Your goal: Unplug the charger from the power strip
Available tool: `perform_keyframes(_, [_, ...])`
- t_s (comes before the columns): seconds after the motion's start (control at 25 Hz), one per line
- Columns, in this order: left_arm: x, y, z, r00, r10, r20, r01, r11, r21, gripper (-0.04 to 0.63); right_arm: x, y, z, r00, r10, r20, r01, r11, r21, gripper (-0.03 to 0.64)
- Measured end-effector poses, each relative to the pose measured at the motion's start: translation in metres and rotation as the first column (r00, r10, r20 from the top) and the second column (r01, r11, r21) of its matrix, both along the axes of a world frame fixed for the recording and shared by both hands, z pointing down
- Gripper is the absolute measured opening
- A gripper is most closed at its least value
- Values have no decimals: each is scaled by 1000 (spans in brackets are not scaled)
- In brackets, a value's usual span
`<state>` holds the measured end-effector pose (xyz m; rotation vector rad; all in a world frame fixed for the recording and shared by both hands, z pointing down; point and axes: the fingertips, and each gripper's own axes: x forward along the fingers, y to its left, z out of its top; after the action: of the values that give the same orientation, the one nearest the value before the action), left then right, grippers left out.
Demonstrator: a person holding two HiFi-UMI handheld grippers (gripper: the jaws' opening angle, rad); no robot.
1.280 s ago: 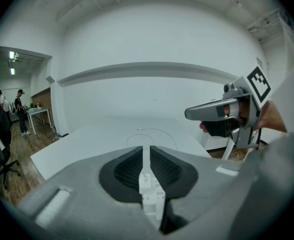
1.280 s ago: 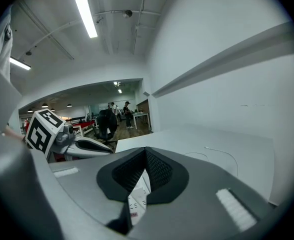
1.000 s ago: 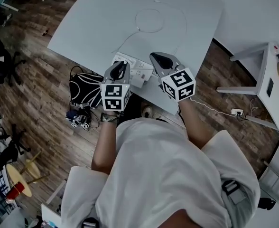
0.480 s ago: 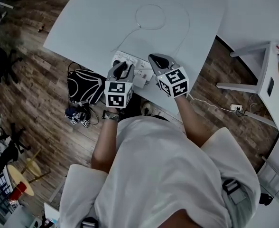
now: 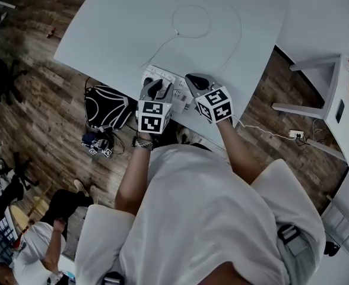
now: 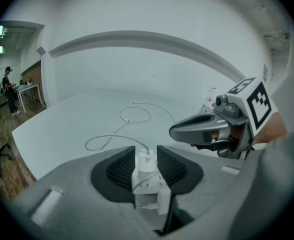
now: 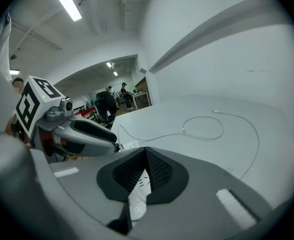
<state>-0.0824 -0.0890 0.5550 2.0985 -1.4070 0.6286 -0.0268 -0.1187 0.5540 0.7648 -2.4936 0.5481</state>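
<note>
A white power strip (image 5: 164, 76) lies near the front edge of the white table (image 5: 103, 28), with a white charger (image 6: 146, 165) plugged into it. The charger's thin cable (image 5: 192, 21) loops away across the table. My left gripper (image 5: 156, 89) hangs just over the strip (image 6: 149, 190), open. Its jaws have just been opening, and the charger stands between the pads without being pressed. My right gripper (image 5: 194, 81) is beside it to the right, jaws shut, tips meeting (image 7: 146, 153) above the strip (image 7: 138, 194). Nothing is held.
A dark bag (image 5: 106, 108) and small items lie on the wooden floor left of the table edge. Another white table (image 5: 346, 100) stands at the right. A person (image 5: 44, 242) is at the lower left of the head view.
Both grippers have sunk toward the power strip. The left jaws stand wider apart than before. A person has come into the head view at the lower left.
</note>
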Motion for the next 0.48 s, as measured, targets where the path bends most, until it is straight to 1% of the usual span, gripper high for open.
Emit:
perform_keyframes(0.16, [4,-2,12,1000,10,-3,-11,999,-32,155,-3,1,15,1000,-3,-20,2,1000,-27,2])
perform_keyframes(0.48, [8,-6,26,1000,30,-3,-30,997,-75,163,2,3,38,999,1,-46,-4,997,-71,2])
